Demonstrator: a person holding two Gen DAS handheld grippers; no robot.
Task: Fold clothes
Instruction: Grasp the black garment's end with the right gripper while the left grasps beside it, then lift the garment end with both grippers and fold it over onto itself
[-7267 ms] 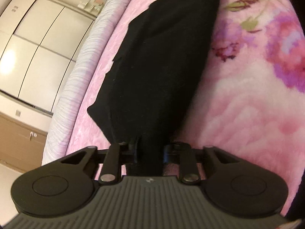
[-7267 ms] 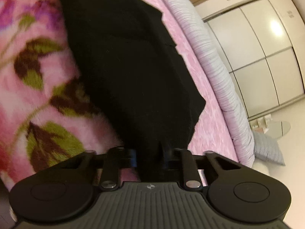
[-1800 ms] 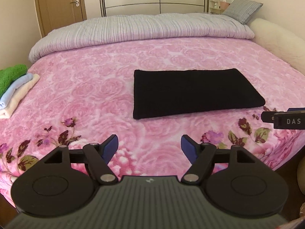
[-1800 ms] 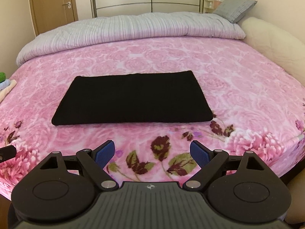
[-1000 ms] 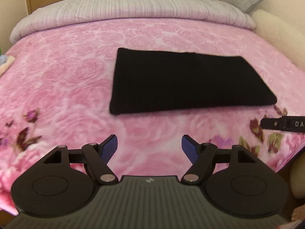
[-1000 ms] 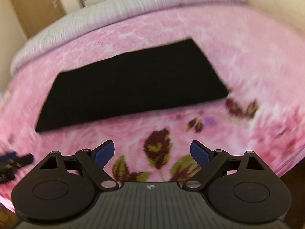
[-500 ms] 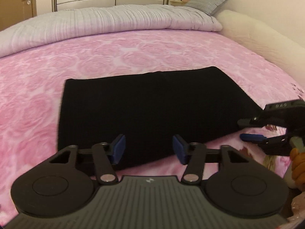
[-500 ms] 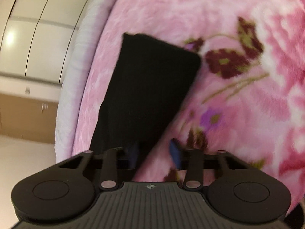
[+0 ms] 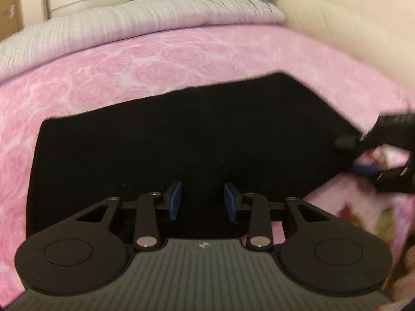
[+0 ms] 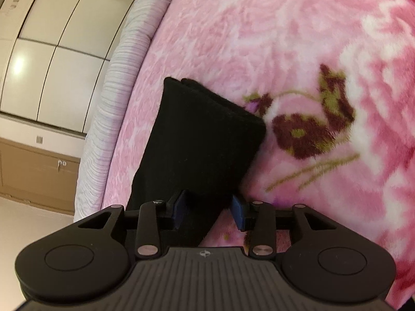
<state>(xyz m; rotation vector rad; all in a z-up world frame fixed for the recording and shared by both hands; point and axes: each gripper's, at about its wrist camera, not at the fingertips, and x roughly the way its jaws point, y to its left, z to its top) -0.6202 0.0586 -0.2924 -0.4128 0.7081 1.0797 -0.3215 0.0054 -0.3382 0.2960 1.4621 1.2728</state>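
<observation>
Pink rose blanket [image 9: 181, 59] covers bed; black garment [image 9: 181, 140] lies flat on it, folded into layered rectangle. My left gripper [image 9: 202, 200] spread over its near edge; right gripper [image 10: 208, 211] spread, straddling end edge. I judge: catch all layers before closing. Grey quilt [image 9: 129, 20] behind, well apart; nothing blocks.
</observation>
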